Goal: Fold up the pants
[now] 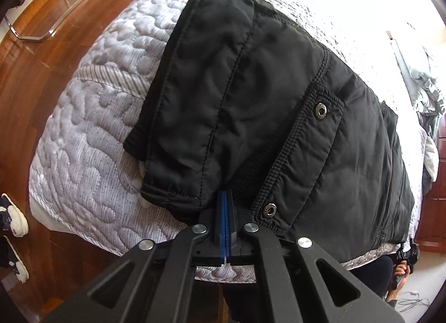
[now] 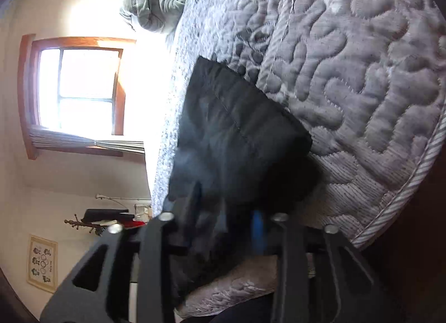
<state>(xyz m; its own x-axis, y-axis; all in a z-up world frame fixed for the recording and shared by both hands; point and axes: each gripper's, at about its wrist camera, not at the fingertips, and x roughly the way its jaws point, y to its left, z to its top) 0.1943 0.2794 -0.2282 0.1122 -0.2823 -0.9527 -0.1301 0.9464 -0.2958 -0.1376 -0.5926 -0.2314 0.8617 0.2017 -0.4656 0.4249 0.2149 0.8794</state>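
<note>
Lying on the bed [image 1: 83, 133], pants [image 1: 251, 94] pinched by left gripper [image 1: 225, 197]; right gripper [image 2: 225, 211] grip unclear.

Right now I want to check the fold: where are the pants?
In the left view, the pants lie folded on the quilted mattress, near its corner, directly ahead of the left tool.

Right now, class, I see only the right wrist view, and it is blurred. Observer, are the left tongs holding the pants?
Observer: It looks so. The left tongs are shut, blue pads together, with their tips at the near edge of the black pants.
Operator: Which end is that?
Observer: The waist end. Two metal snaps show on the waistband beside the tongs.
Operator: Anything underfoot?
Observer: Shoes on the wooden floor beside the bed.
</note>
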